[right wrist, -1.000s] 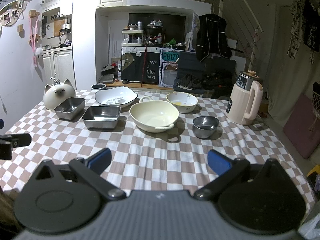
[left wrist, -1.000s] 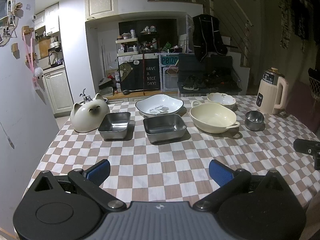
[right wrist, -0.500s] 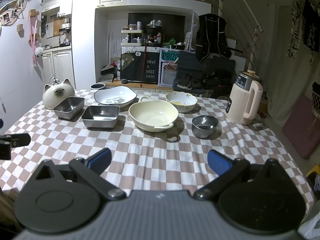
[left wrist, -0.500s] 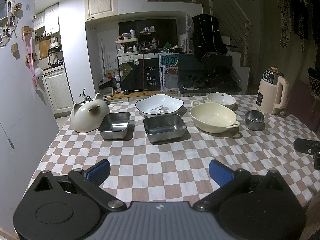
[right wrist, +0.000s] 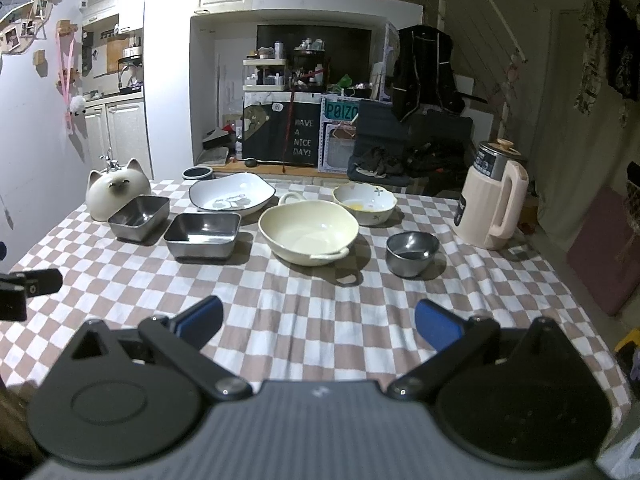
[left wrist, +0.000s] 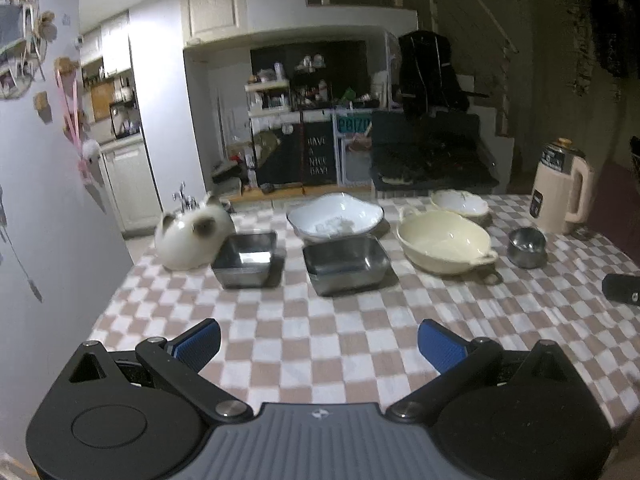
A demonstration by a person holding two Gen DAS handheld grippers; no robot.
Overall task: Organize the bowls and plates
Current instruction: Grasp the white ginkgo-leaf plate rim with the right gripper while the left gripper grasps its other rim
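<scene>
On the checkered table stand two square steel dishes, the left one (left wrist: 246, 264) and the middle one (left wrist: 346, 265), a white plate-bowl with a dark rim (left wrist: 335, 216), a cream two-handled bowl (left wrist: 446, 242), a small flowered bowl (left wrist: 460, 203) and a small round steel bowl (left wrist: 527, 246). The same set shows in the right wrist view: cream bowl (right wrist: 309, 232), steel bowl (right wrist: 412, 252), flowered bowl (right wrist: 365, 203). My left gripper (left wrist: 319, 346) is open and empty near the front edge. My right gripper (right wrist: 319, 322) is open and empty, also short of the dishes.
A white cat-shaped jar (left wrist: 192, 232) stands at the far left by the left steel dish. A cream electric kettle (right wrist: 494, 204) stands at the right. A white wall (left wrist: 48, 220) runs close along the table's left side. Wrinkled checkered cloth (right wrist: 312, 304) lies before the grippers.
Both views have shifted slightly; the left wrist view is now a little blurred from motion. No dish has moved and both grippers stay open.
</scene>
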